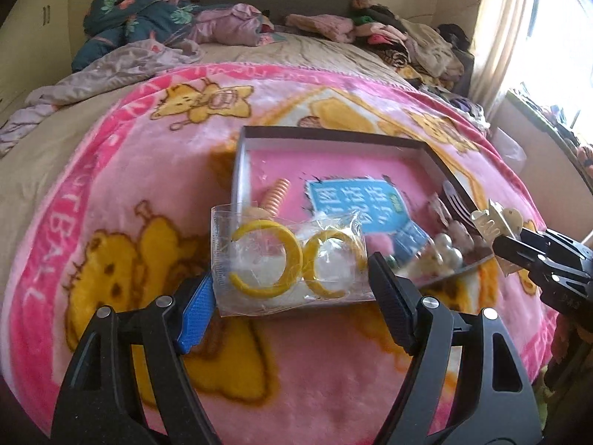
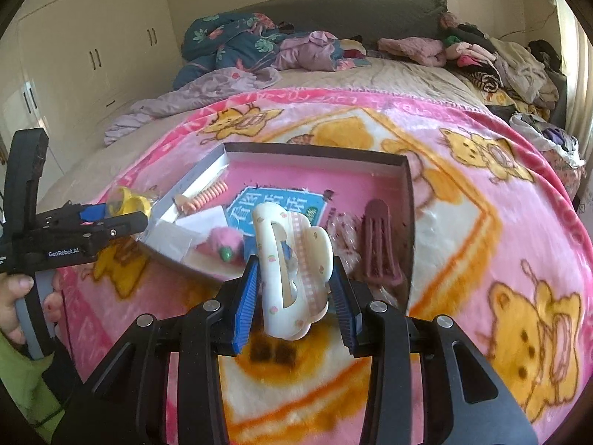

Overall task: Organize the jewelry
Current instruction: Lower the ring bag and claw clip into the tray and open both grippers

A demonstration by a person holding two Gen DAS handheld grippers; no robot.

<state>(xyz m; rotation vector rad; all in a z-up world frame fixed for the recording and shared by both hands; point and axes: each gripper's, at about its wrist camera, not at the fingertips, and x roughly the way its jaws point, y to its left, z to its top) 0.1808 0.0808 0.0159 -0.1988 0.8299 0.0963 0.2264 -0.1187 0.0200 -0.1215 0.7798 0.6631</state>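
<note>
A shallow box (image 1: 333, 137) with a pink floor lies on the pink bear blanket; it also shows in the right wrist view (image 2: 407, 200). It holds an orange coil tie (image 1: 278, 194), pearls (image 1: 446, 250), a mauve hair claw (image 2: 380, 244) and a pink pompom (image 2: 222, 246). A clear bag with yellow hoops (image 1: 285, 259) rests over the box's near edge, between the fingers of my open left gripper (image 1: 292, 296). My right gripper (image 2: 296, 293) is shut on a cream hair claw (image 2: 292, 270), held above the box's near edge.
The bed carries piles of clothes (image 1: 389, 37) and a crumpled quilt (image 1: 137, 15) at the far end. A wardrobe (image 2: 85, 55) stands at the left. A window and curtain (image 1: 519, 37) are at the right. A blue card (image 1: 355, 200) lies in the box.
</note>
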